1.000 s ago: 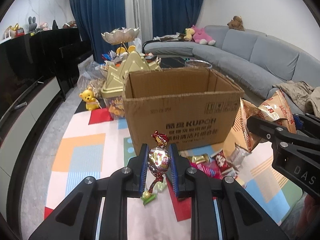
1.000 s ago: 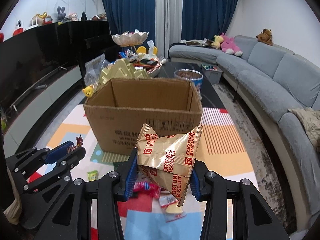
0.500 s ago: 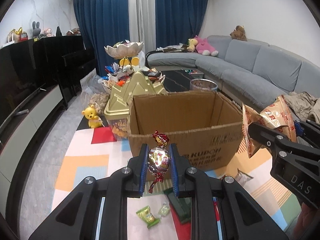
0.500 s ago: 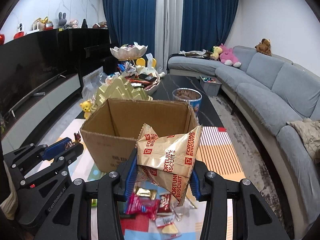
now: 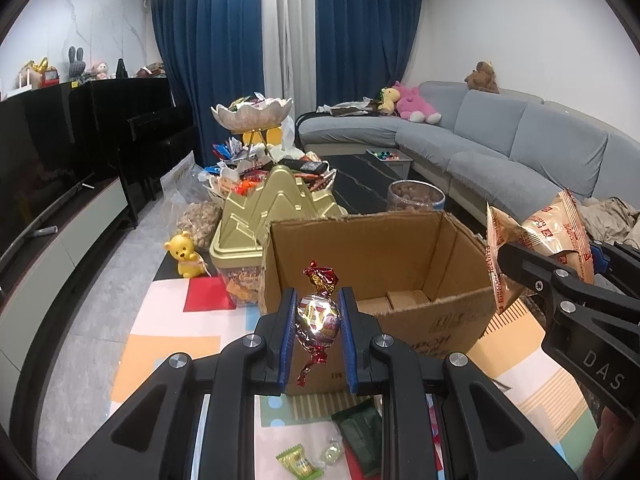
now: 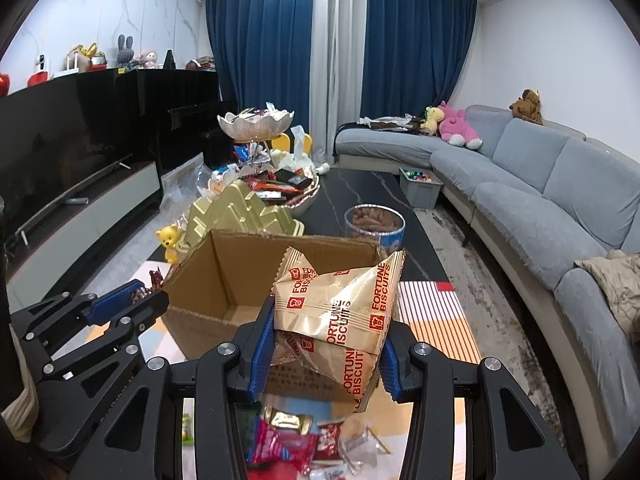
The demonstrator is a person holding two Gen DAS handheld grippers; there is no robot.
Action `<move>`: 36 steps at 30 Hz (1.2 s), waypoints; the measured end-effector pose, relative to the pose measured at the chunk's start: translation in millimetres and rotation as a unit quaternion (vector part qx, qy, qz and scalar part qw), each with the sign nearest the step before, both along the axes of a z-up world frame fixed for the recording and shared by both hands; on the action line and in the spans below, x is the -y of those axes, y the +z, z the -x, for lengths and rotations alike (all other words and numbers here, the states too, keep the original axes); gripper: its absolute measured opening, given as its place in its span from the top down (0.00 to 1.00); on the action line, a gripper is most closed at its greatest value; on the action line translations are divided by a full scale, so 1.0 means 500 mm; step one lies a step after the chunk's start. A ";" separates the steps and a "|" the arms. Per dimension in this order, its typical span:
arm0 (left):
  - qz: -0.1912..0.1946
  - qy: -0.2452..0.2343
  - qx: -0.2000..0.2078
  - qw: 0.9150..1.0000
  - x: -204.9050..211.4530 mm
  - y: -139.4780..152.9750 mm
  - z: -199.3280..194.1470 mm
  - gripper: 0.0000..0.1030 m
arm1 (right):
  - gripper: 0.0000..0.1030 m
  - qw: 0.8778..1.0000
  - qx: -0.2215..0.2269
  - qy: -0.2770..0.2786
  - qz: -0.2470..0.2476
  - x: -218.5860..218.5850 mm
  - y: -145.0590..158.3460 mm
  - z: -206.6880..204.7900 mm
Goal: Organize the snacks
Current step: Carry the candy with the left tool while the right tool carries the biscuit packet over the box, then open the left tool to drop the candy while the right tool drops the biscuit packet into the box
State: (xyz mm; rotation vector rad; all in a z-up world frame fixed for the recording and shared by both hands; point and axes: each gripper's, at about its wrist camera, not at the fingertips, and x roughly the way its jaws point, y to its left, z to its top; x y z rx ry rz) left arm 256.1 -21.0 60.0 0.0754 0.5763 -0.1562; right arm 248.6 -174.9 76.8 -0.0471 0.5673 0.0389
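Crinkled foil candy [image 5: 318,320], glossy biscuit packet [image 6: 340,312]

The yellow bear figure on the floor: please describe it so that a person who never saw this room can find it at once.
Start at the open cardboard box on the colourful mat. To its left in the left wrist view stands a gold container with a peaked lid. The yellow bear figure sits just left of that, small, glossy and bright yellow, unlike the soft plush toys on the grey sofa.
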 end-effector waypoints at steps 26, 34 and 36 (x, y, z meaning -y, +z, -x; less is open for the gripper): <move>-0.008 -0.002 0.025 1.000 0.014 0.008 -0.115 0.79 | 0.55 1.000 0.003 0.000 0.002 0.021 -0.019 -0.109; -0.008 -0.002 0.017 1.000 0.014 -0.013 -0.133 0.79 | 0.55 1.000 -0.006 0.001 0.006 0.026 -0.042 -0.130; -0.009 -0.001 0.014 1.000 0.014 -0.017 -0.137 0.79 | 0.55 1.000 -0.010 0.001 0.008 0.027 -0.046 -0.134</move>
